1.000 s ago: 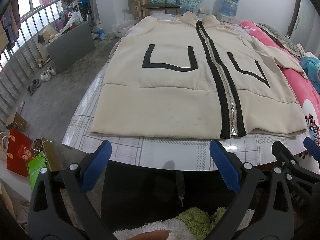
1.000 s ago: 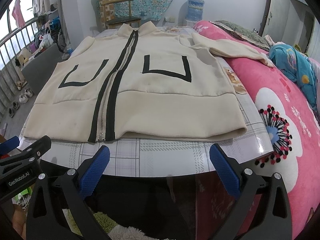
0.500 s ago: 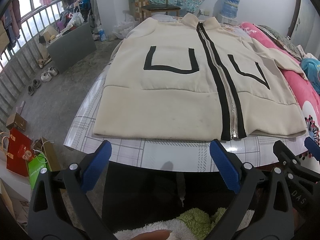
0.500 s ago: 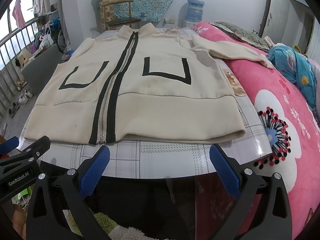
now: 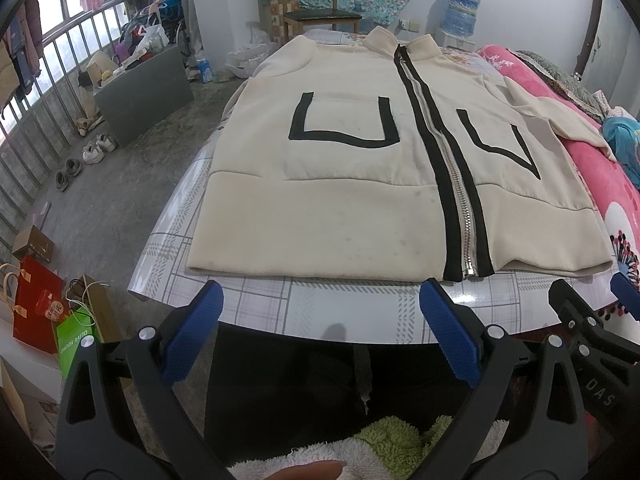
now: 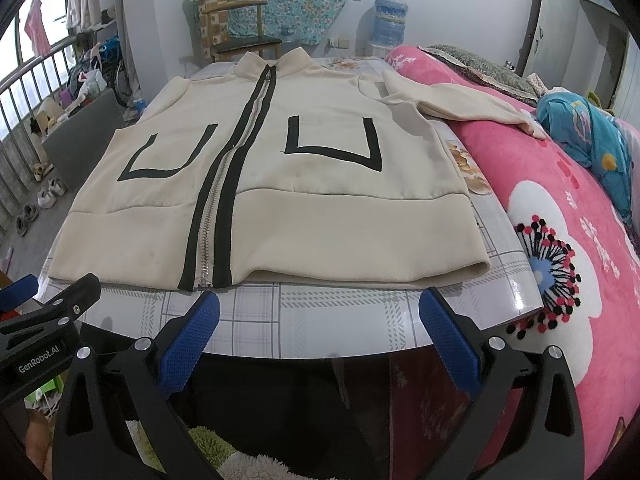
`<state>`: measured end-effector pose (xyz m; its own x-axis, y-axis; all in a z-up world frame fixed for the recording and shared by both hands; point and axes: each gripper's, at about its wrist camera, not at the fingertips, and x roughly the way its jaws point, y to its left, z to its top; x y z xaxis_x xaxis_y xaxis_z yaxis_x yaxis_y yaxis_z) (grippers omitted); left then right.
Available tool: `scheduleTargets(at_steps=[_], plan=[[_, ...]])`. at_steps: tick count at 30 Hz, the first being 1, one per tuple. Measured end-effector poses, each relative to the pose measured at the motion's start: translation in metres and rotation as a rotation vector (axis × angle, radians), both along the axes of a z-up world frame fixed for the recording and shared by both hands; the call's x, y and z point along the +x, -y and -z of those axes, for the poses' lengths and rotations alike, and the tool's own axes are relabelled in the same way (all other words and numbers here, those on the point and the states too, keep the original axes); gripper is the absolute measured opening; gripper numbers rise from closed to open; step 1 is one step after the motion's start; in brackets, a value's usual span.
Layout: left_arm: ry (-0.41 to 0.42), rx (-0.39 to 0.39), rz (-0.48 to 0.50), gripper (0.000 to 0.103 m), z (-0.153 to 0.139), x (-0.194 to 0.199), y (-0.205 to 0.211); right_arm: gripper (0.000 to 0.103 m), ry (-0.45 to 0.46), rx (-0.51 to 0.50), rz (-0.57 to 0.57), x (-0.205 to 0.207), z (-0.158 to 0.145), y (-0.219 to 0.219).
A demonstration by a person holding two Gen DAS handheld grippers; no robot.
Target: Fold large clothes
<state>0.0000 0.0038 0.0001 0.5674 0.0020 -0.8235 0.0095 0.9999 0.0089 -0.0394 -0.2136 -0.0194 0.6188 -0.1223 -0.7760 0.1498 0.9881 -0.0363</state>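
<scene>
Table [image 5: 360,312] edge: both grippers wide open, empty.

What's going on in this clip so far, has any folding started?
Not yet. A person holds a gripper in each hand at the near edge of the table. A cream zip-up jacket lies flat, front up and zipped, with one sleeve trailing onto the pink blanket. The left gripper and right gripper are both open, short of the hem, touching nothing.
</scene>
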Motion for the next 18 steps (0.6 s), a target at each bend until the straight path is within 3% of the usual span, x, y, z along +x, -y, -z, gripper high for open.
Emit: scheduleTargets(at_steps=[18], plan=[[0.002,0.000,-0.003,0.095,-0.010,0.000,-0.011,0.097,0.003,-0.002,0.001,0.000,-0.003,0.000]])
